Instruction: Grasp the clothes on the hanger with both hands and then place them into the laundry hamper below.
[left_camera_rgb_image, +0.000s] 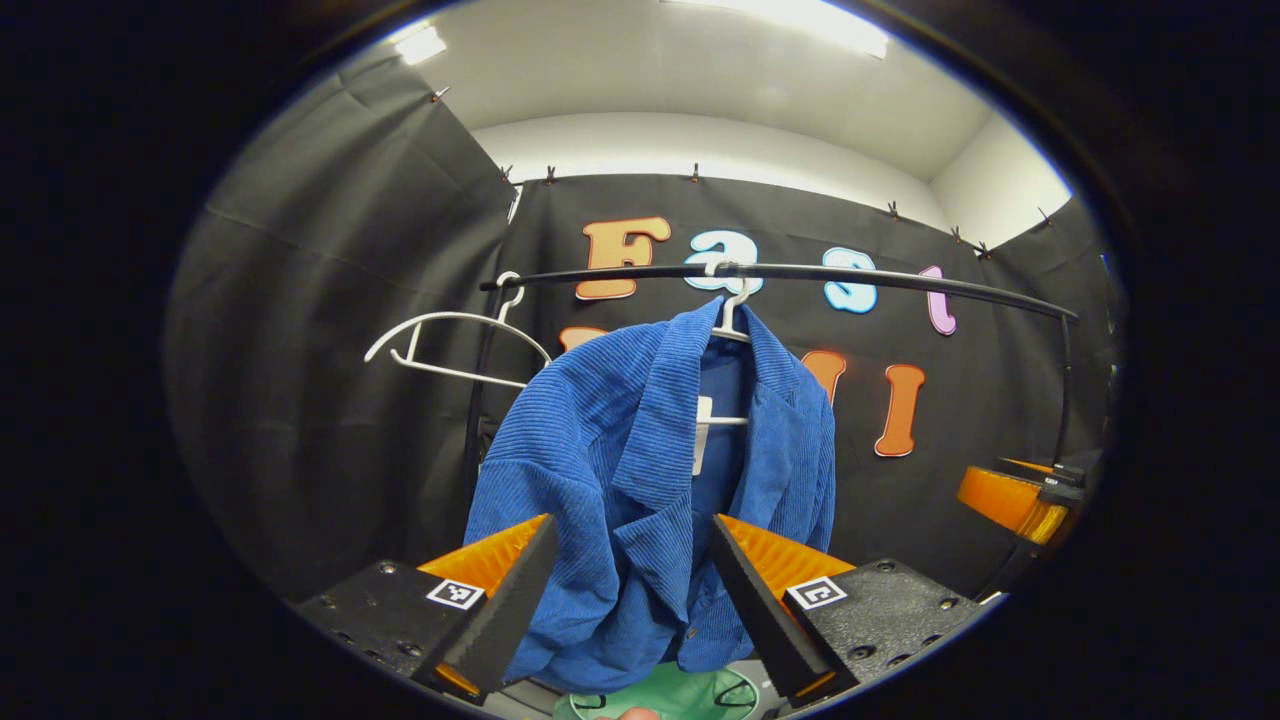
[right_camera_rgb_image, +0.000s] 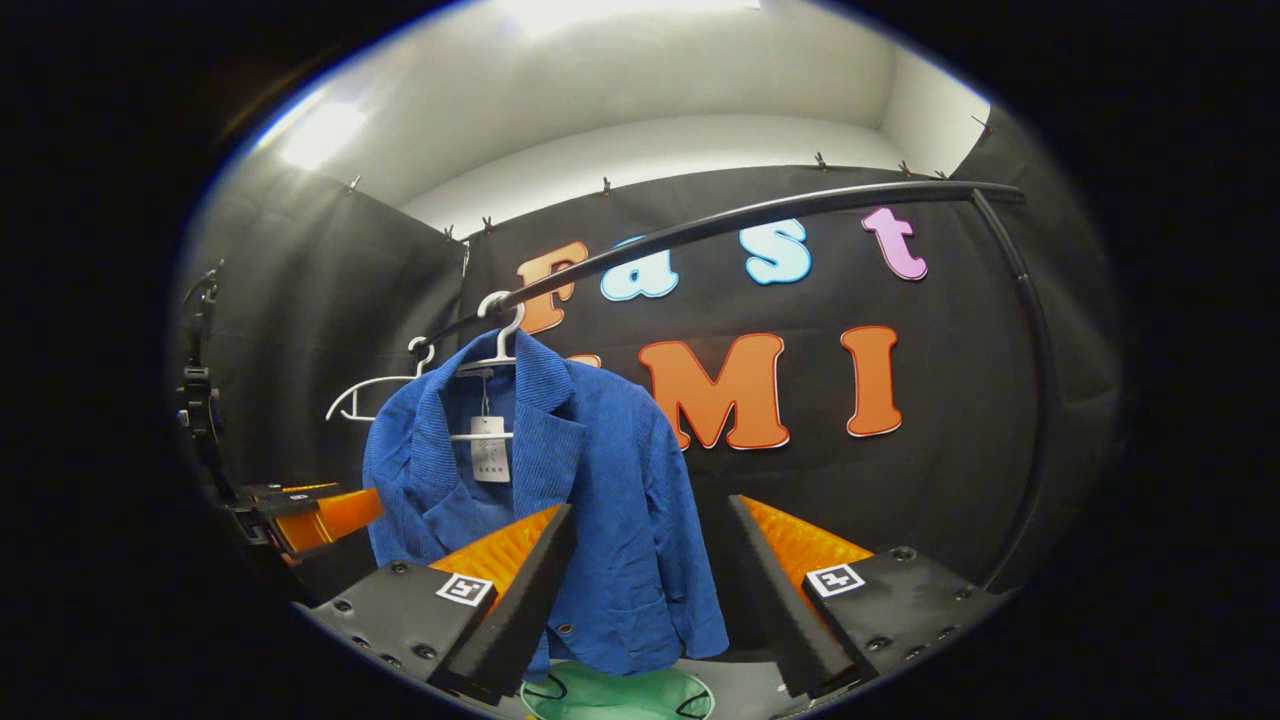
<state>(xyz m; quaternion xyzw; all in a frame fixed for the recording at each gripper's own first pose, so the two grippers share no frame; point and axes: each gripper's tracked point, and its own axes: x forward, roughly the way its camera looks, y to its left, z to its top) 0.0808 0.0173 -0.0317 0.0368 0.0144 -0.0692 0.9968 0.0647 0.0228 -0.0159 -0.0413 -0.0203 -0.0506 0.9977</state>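
A blue corduroy jacket hangs on a white hanger from a black rail. My left gripper is open, its fingers wide apart on either side of the jacket's lower front, close to the cloth. My right gripper is open too, in front of the jacket's right sleeve and hem. Below the jacket lies the green laundry hamper. The other gripper shows at the far right of the left gripper view and at the left of the right gripper view.
An empty white hanger hangs on the rail to the jacket's left. The rail's black upright post curves down on the right. A white tag hangs inside the jacket's collar.
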